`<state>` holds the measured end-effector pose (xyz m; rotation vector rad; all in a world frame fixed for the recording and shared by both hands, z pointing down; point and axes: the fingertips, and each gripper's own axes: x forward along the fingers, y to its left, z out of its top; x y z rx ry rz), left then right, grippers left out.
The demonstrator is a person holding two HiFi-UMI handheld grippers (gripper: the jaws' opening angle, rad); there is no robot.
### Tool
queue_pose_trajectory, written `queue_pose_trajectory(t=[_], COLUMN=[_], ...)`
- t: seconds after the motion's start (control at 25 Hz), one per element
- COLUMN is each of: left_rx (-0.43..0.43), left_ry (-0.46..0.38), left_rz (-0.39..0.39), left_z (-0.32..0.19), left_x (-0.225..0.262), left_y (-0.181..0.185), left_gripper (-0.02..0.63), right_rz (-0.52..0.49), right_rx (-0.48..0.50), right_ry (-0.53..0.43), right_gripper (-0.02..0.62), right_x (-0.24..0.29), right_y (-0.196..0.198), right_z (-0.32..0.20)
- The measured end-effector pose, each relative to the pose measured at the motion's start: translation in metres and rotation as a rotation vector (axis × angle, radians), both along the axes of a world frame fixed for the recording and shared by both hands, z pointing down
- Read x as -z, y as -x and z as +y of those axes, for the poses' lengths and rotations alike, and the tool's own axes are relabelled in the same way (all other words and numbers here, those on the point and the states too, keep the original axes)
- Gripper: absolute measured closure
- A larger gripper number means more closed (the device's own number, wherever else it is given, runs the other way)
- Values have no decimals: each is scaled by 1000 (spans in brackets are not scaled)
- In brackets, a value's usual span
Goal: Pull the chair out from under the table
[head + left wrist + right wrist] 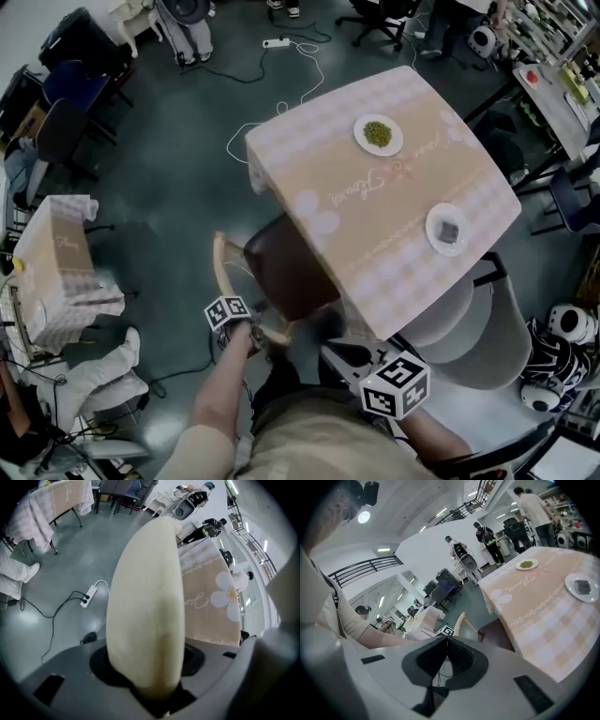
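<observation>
The chair has a dark brown seat and a pale wooden backrest; most of the seat is tucked under the table, which wears a pink and beige cloth. My left gripper is at the backrest's top rail. In the left gripper view the cream backrest sits deep between the jaws, and a gap shows beside the right jaw. My right gripper hovers near the table's front corner, shut and empty. In the right gripper view its pads meet, with the backrest beyond them.
Two plates stand on the table, one with green food and one with a dark item. A white chair is at the table's right side. A second covered table stands left. A power strip and cables lie on the floor.
</observation>
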<state>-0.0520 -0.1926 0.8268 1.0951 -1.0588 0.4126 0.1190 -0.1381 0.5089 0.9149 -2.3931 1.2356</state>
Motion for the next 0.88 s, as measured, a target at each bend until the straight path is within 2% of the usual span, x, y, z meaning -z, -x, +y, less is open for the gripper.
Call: queue_pose_trajectory(t=[0.44,0.88], left_rx=[-47,-67], left_ry=[48,48], left_rz=[-21,-30], left_z=[2,-2], left_x=[0,5], left_y=[4,8], left_gripper=[400,400], right_rz=[-12,-23], right_rx=[3,12], right_ry=[-6,-11], right_gripper=[586,586], right_x=[2,3], right_y=[-4,0], right_z=[-8,-13])
